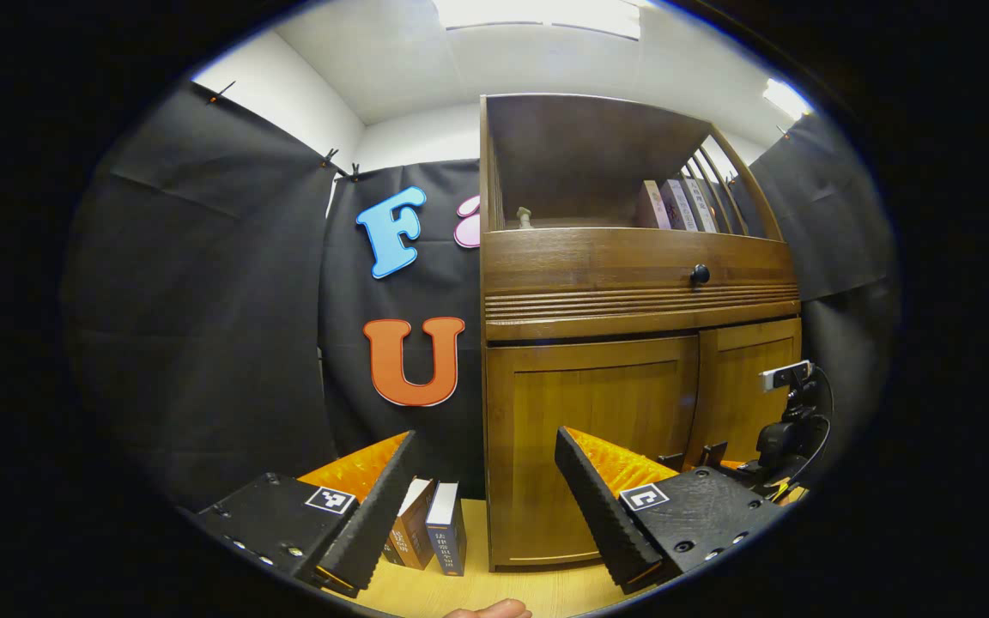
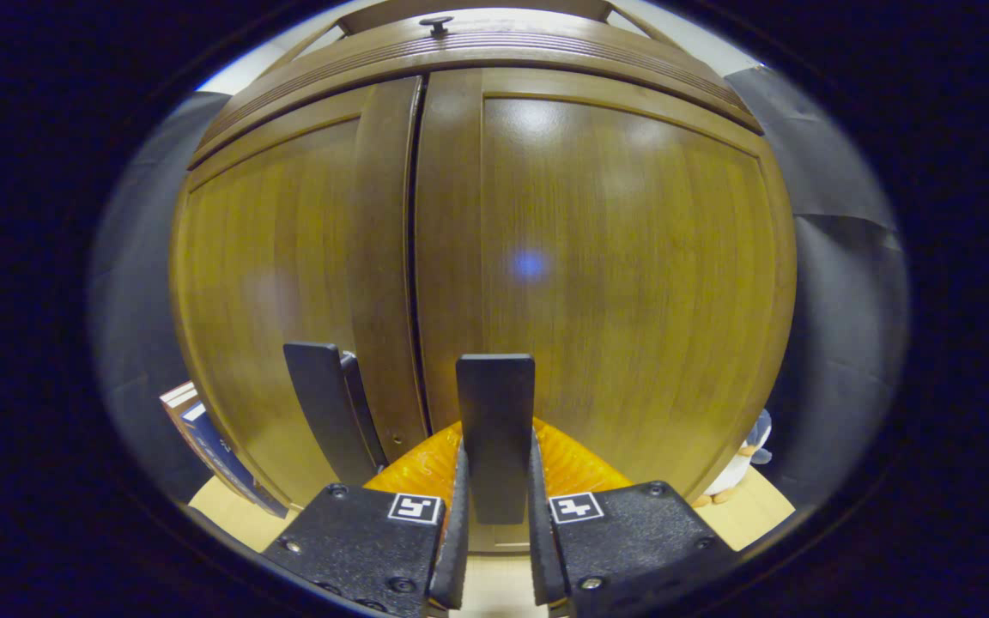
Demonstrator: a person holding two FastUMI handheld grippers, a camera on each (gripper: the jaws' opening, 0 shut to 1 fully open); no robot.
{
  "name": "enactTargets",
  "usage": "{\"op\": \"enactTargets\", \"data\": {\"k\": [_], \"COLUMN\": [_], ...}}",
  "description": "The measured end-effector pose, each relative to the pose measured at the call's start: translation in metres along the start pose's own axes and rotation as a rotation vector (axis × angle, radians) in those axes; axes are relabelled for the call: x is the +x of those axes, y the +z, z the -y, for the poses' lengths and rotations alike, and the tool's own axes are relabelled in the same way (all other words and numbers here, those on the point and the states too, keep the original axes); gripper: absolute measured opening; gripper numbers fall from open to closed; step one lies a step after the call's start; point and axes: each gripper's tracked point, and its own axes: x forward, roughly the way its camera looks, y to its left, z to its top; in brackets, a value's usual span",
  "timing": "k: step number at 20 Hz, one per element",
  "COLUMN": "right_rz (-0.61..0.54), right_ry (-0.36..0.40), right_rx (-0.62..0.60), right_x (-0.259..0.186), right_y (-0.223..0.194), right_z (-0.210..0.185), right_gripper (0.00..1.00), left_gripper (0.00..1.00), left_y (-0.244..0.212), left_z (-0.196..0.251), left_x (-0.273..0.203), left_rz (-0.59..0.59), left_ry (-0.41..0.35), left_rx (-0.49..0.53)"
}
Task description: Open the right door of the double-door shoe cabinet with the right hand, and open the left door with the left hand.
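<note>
The wooden shoe cabinet has both doors closed. Seen from its left side in the left gripper view are the left door and the right door. My left gripper hangs open in front of the left door, apart from it, with nothing between its fingers. Farther off, the right gripper sits at the door handles. In the right gripper view, the left door and right door meet at a closed seam. My right gripper is shut on the right door's dark upright handle. The left door's handle stands free beside it.
A drawer with a black knob and an open shelf of books top the cabinet. Boxed books stand on the wooden table left of the cabinet. A small plush toy sits at the cabinet's right corner.
</note>
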Motion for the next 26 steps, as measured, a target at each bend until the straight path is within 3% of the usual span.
{"op": "enactTargets", "data": {"k": [3,7,8,9,10,11,15,16,20,22,23,26], "right_rz": [-0.004,-0.013,-0.012,-0.009,-0.006,-0.006,-0.006,-0.005,0.000,0.003,0.002,0.013], "right_ry": [0.001,-0.001,0.006,0.012,0.017,0.023,0.064,0.070,0.094,0.101,0.103,0.089], "right_rx": [0.012,0.015,0.021,0.019,0.012,0.007,-0.001,-0.005,0.001,-0.004,-0.003,0.019], "right_x": [-0.002,-0.010,-0.013,-0.015,-0.017,-0.016,-0.023,-0.025,-0.029,-0.033,-0.033,-0.040], "right_y": [0.000,0.003,0.004,0.007,0.011,0.011,0.014,0.015,0.020,0.024,0.026,0.028], "right_z": [0.000,0.003,0.003,0.003,0.003,0.003,0.003,0.004,0.006,0.009,0.009,0.015], "right_gripper": [0.31,0.28,0.28,0.28,0.28,0.27,0.26,0.26,0.26,0.26,0.26,0.26], "left_gripper": [1.00,0.96,1.00,0.96,1.00,0.96,0.96,1.00,0.96,1.00,0.96,0.96], "left_y": [-0.002,0.000,0.002,0.005,0.008,0.010,0.011,0.010,0.009,0.010,0.011,0.009], "left_z": [0.002,0.011,0.014,0.017,0.020,0.025,0.046,0.052,0.077,0.087,0.092,0.106], "left_x": [0.000,-0.001,-0.001,-0.003,-0.004,-0.005,-0.009,-0.009,-0.011,-0.013,-0.014,-0.017], "left_rz": [-0.005,0.002,0.012,0.023,0.029,0.035,0.027,0.022,0.005,0.006,0.009,0.012], "left_ry": [-0.022,-0.069,-0.080,-0.087,-0.093,-0.097,-0.124,-0.130,-0.160,-0.171,-0.179,-0.218], "left_rx": [0.011,0.015,0.011,0.006,0.001,-0.002,0.006,0.009,0.015,0.024,0.024,0.010]}}
